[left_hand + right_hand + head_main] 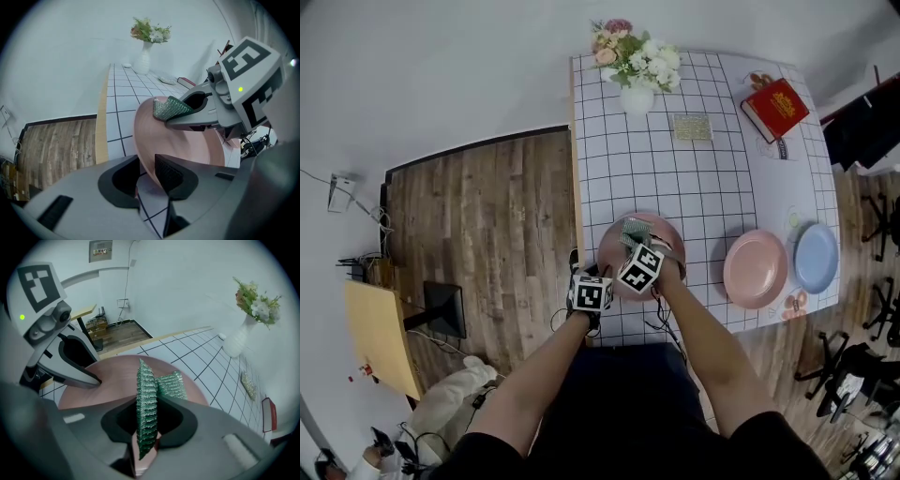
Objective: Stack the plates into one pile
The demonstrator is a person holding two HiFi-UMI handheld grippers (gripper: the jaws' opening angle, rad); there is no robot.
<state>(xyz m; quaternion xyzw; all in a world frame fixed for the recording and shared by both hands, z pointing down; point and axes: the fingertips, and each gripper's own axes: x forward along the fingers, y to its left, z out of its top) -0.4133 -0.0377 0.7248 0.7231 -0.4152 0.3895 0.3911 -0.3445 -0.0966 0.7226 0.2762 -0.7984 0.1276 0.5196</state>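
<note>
Head view: left tongs (600, 273), right tongs (633, 234) angled down, clamping mauve plate (664, 231).

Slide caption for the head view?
Left tongs and right tongs clamp the mauve plate; pink plate and blue plate lie to its right on the gridded table.

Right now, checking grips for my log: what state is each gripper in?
Left gripper: shut on the dark pink plate, at its rim.
Right gripper: shut on the same plate's rim.
</note>
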